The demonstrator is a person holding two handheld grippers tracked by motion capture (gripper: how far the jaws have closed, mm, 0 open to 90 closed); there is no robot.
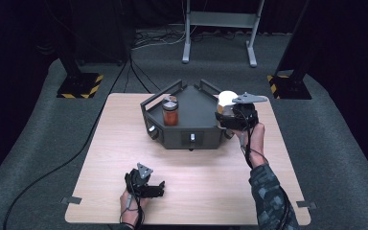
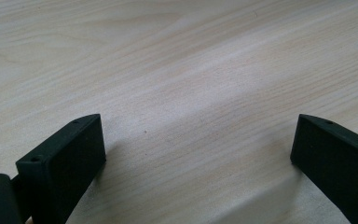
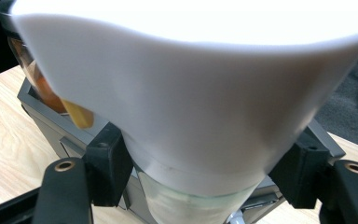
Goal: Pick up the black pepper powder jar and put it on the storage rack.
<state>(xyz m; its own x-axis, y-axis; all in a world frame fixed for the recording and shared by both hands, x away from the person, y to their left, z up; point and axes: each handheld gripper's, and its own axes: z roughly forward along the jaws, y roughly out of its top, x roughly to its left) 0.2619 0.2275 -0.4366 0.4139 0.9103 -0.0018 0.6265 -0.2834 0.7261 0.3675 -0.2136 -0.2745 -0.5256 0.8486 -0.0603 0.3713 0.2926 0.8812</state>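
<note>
White-lidded glass jar (image 3: 200, 121) is clamped by right gripper (image 3: 205, 172) at the dark tray's (image 1: 191, 134) right corner, jaws just under lid. Judged rigid, slippery, breakable: best taken below lid rim. Left gripper (image 2: 198, 154) is held apart, empty, over worktop (image 2: 177, 70).

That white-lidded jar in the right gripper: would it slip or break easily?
The white-lidded jar looks like smooth glass below the lid, so probably slippery and breakable. The right gripper clamps just under the flaring lid, which likely stops it sliding down.

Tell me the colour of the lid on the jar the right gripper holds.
White lid, clearest in the right gripper view.
</note>
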